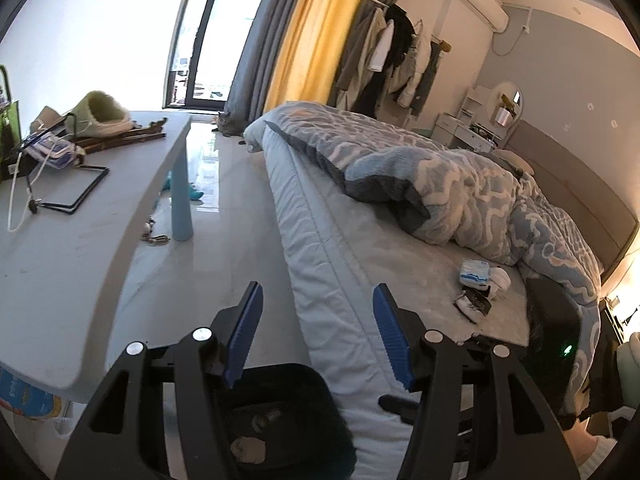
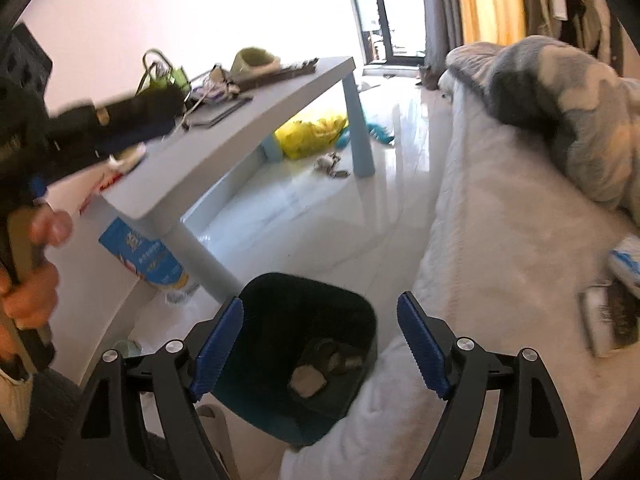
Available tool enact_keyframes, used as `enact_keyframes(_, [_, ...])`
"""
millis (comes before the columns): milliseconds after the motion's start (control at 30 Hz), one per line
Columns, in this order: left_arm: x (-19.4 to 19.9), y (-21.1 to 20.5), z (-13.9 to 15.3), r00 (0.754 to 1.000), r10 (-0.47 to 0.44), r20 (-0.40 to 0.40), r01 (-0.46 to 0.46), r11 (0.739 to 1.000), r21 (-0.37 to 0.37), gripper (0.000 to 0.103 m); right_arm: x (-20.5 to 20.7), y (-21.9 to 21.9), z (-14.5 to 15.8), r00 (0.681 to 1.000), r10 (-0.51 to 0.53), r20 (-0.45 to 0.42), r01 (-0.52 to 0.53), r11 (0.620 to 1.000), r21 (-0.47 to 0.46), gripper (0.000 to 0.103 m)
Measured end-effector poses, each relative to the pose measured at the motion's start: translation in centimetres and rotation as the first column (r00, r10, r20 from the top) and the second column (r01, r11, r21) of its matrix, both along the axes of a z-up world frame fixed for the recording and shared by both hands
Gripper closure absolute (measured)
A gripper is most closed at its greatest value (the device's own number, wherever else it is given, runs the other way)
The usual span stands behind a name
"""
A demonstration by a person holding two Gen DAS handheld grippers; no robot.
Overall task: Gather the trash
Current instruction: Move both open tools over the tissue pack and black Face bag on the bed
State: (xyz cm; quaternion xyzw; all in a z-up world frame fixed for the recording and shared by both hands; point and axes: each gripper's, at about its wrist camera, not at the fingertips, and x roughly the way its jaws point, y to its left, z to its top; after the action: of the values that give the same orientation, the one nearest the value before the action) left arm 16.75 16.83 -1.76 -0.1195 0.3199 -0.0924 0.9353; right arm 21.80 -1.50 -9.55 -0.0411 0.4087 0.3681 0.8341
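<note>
Glossy tiled floor (image 2: 312,216); matt plastic bin (image 2: 304,360) (dark); fluffy cloth blanket (image 1: 460,184); smooth matt table (image 1: 60,248).

Your right gripper (image 2: 320,344) hangs open and empty over the dark bin (image 2: 276,364), which holds a few scraps (image 2: 308,378) and stands between the table (image 2: 224,148) leg and the bed (image 2: 500,264). Far left, your hand (image 2: 30,280) grips the other gripper (image 2: 100,128), blurred above the table's near corner.
</note>
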Motion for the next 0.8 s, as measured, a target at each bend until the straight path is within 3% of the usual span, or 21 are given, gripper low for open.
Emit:
enact_keyframes(300, [1.2,-5.3,-0.5,0.997,-0.083,-0.002,0.083,0.996,0.022,0.039,0.8,-6.5,2.4,0.992,-0.096,0.081,0.096,0.995,0.003,0.019])
enact_keyframes(800, [4.1,-13.6,-2.2,0.971,-0.238,-0.012,0.239,0.97,0.052,0.028,2.9,-18.1,4.9,0.945,-0.265,0.192,0.271,0.962,-0.006,0.013])
